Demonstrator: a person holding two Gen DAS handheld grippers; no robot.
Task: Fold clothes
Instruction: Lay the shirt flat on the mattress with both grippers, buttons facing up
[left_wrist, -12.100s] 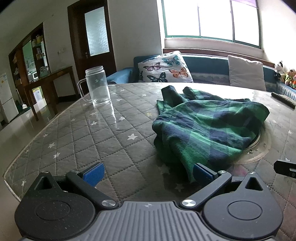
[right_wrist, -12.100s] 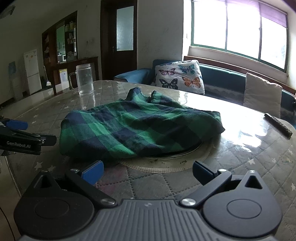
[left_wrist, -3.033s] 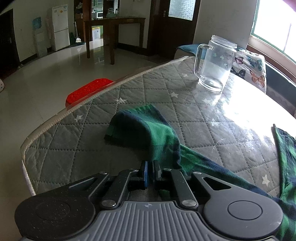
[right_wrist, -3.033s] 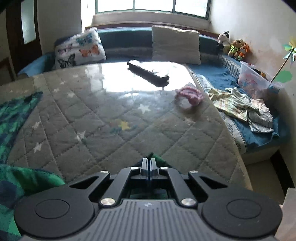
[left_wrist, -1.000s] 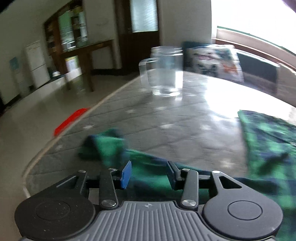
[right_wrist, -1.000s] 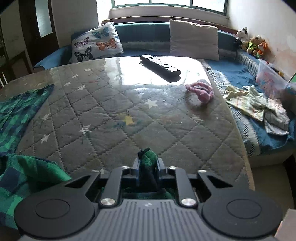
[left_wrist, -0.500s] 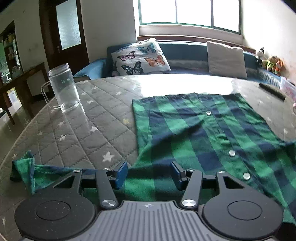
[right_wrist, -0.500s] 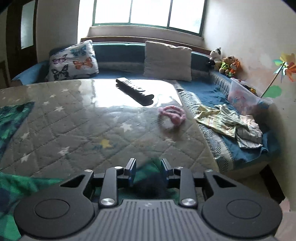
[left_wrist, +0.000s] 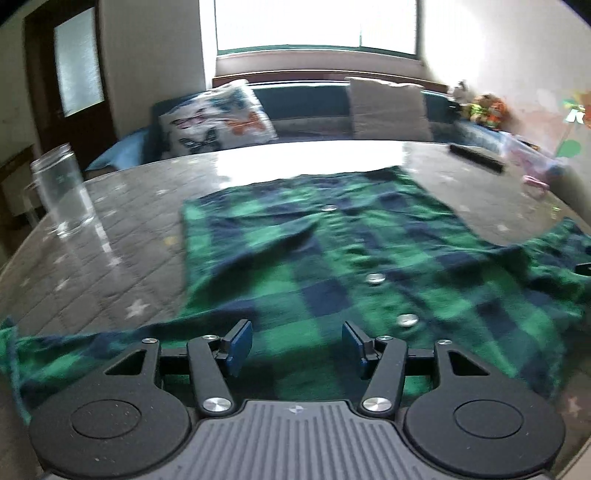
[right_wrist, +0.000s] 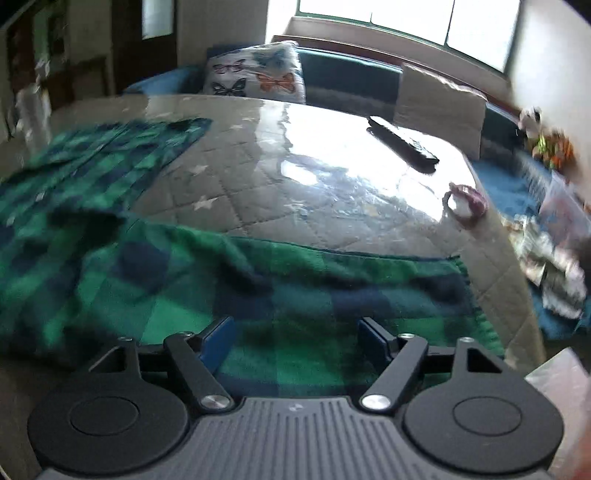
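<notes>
**So: spread out, not yet folded**

Your plaid shirt (left_wrist: 332, 258) lies flat, buttons up, on the quilted table (left_wrist: 122, 236). Left gripper (left_wrist: 297, 345) and right gripper (right_wrist: 293, 338) have just been opening, nothing pinched (cloth merely underneath). Every fold remains.

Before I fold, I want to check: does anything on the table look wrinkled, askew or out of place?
Mostly fine. The shirt lies spread, buttons up, but a diagonal crease runs across its left half. The remote and a pink item lie clear of it.
</notes>
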